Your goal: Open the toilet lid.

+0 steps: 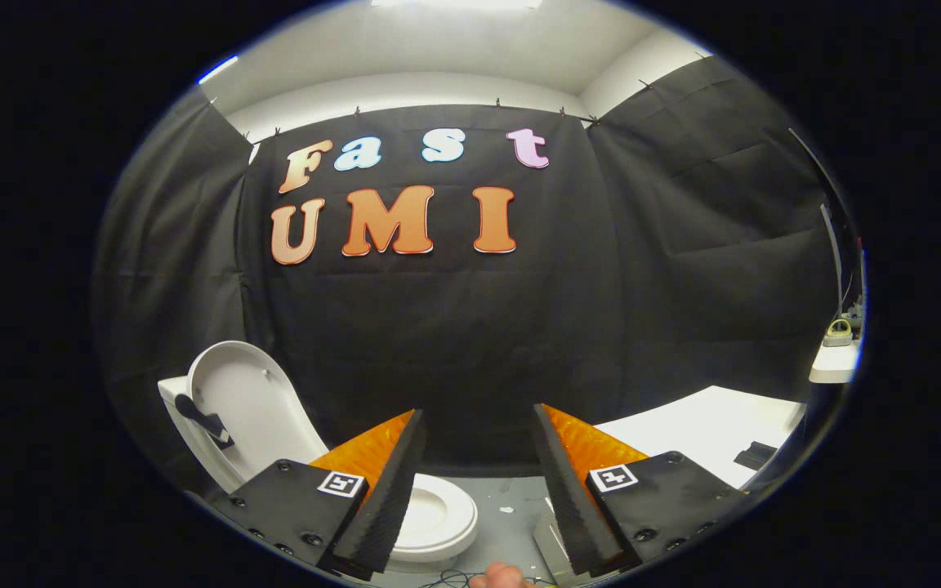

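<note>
tool fingers stand spread wide with nothing between them, raised above the floor and aimed at the black cloth wall. to the left of the left finger, low down, sits the small white toilet. its lid already stands up, leaning back against the cistern, and the seat ring below lies bare with the bowl showing. judged from that, the task looks done or nearly so, and the tool is well apart from the lid.

the lid looks like thin moulded plastic: light, stiff, smooth and likely slippery, turning on a hinge at the back. if it needed more handling, the free rim farthest from the hinge would be the place to take it, one finger under the edge, lifting gently so it does not snap back or slam. a dark lever shows on the cistern side.

the floor is pale grey, with some thin wires near a fingertip of a hand at the bottom. a white desk stands to the right beyond the right finger, a small dark object near its front edge. bright ceiling light above the cloth.
</note>
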Demonstrator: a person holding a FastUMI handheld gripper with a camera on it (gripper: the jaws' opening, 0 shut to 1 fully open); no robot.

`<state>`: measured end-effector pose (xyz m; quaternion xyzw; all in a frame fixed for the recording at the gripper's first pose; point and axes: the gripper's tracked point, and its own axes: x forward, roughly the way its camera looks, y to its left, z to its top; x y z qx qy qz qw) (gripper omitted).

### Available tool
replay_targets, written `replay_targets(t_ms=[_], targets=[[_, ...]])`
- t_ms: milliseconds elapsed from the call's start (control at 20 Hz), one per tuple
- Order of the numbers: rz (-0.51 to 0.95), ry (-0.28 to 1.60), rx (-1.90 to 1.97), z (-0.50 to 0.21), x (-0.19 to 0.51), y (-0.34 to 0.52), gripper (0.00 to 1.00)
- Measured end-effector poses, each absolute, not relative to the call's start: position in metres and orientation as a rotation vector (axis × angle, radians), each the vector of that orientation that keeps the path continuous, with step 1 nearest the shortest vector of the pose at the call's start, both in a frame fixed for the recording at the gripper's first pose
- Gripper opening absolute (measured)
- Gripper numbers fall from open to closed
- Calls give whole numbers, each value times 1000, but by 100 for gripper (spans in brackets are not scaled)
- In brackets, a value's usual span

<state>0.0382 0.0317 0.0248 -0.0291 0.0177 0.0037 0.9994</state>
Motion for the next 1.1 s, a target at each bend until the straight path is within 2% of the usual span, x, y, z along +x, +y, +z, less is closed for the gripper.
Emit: replay_targets(t_ms=[450,850,950,1100], targets=[[14,92,-95,-22,29,28,85],[-59,139,-103,-55,27,2,85],[-90,148,-74,-47,20,-1,85],[-134,53,-58,-13,4,3,85]])
